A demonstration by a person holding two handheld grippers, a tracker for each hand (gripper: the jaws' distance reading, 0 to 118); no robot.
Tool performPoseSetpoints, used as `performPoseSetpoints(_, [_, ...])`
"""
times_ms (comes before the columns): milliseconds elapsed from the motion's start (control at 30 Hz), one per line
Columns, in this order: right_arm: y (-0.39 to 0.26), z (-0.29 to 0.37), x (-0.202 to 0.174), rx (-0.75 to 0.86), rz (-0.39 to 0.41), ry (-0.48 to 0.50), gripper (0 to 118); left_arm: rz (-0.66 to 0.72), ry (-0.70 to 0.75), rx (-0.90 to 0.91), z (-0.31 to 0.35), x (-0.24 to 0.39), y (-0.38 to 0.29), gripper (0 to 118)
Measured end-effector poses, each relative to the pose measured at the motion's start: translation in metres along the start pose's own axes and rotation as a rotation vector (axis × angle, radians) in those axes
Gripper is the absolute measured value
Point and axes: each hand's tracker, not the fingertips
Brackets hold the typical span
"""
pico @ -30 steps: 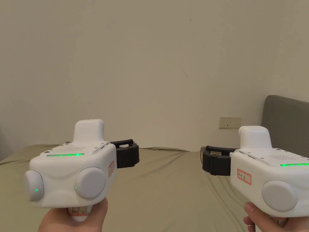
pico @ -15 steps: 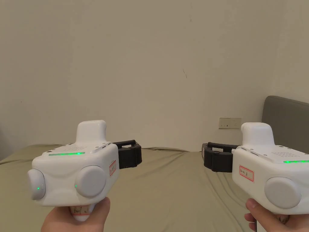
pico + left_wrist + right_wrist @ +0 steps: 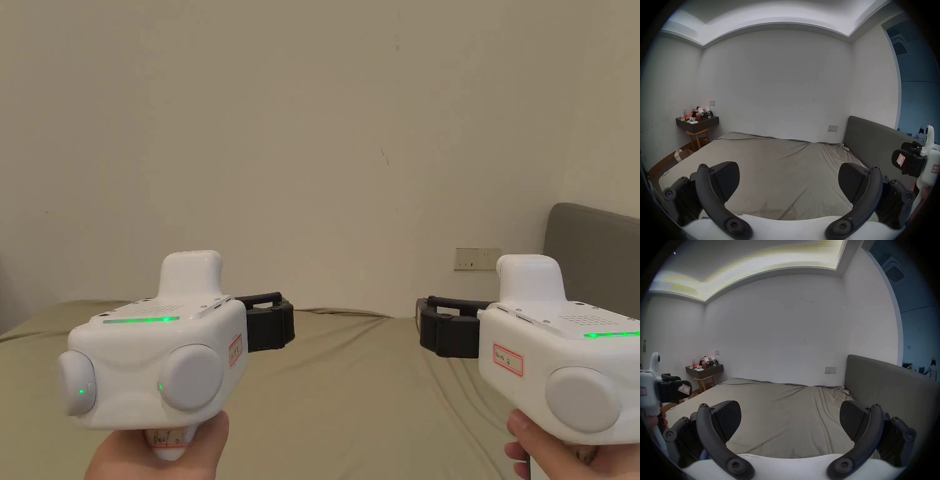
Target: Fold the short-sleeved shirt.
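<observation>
We hold the left tool and the right tool up over the bed, each with jaws wide apart and empty. We can't tell where the shirt is. It should be soft and light; we'd pinch it at the shoulders.

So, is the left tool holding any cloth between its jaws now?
No, the left tool has its jaws wide apart, with nothing between them but the bed sheet lying farther off.

shelf clutter too small; headboard cut off.
</observation>
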Motion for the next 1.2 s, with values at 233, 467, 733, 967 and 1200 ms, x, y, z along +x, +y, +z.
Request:
performPoseSetpoints(233, [0.002, -0.001, 0.000, 0.003, 0.001, 0.010, 118, 0.007, 0.009, 0.006, 0.003, -0.003, 0.004, 118])
performPoseSetpoints(467, [0.001, -0.003, 0.000, -0.002, -0.010, 0.019, 118, 0.008, 0.018, 0.003, 0.001, -0.006, 0.002, 118])
performPoseSetpoints(733, [0.002, -0.001, -0.003, -0.008, 0.001, 0.018, 118, -0.005, 0.014, 0.002, 0.000, -0.004, 0.004, 118])
performPoseSetpoints(967, [0.001, -0.015, 0.003, -0.044, -0.019, -0.005, 118, -0.014, 0.011, -0.002, -0.001, -0.002, 0.005, 118])
performPoseSetpoints(1200, [-0.001, -0.022, 0.000, -0.087, -0.042, -0.028, 118, -0.009, 0.009, -0.006, -0.001, -0.001, 0.006, 118])
